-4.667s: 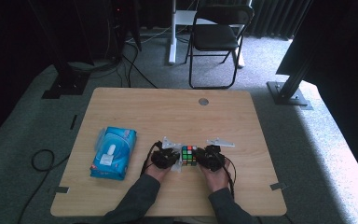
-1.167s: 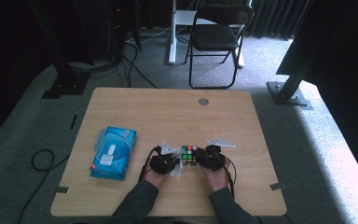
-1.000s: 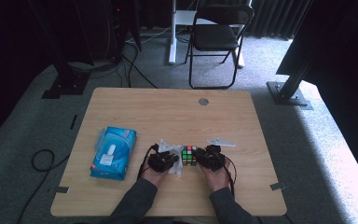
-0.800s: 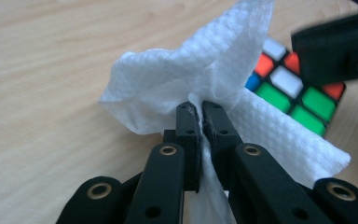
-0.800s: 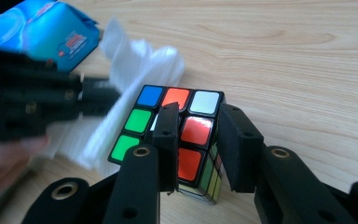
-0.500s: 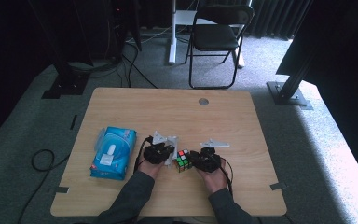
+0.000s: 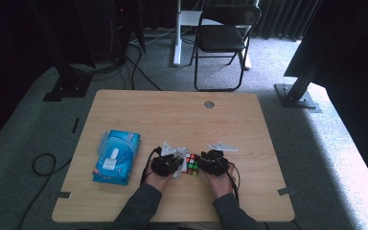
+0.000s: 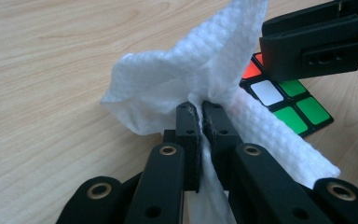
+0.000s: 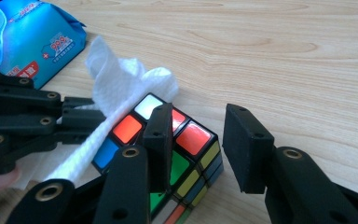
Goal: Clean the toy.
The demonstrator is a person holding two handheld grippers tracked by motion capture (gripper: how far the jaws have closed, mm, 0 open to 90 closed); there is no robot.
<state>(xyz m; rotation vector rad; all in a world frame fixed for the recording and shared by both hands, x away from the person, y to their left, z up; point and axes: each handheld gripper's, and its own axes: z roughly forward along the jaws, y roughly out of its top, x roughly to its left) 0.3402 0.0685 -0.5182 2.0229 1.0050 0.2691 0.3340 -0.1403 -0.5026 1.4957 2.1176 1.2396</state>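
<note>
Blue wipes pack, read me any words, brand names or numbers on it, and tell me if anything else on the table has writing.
"999" in white on a red patch, on the blue wipes pack, right gripper view.
Other print around that patch and along the pack's top: too small and blurred to read.
Label on the pack in the high view: too small to read.
Puzzle cube: plain coloured stickers, no writing.
White wipe: no writing.

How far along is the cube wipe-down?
Done: a wipe is out of the blue pack. In hand: left tongs clamp it against the cube; right tongs, just opening, straddle a cube corner without gripping. Left: wiping the remaining faces, likely.
</note>
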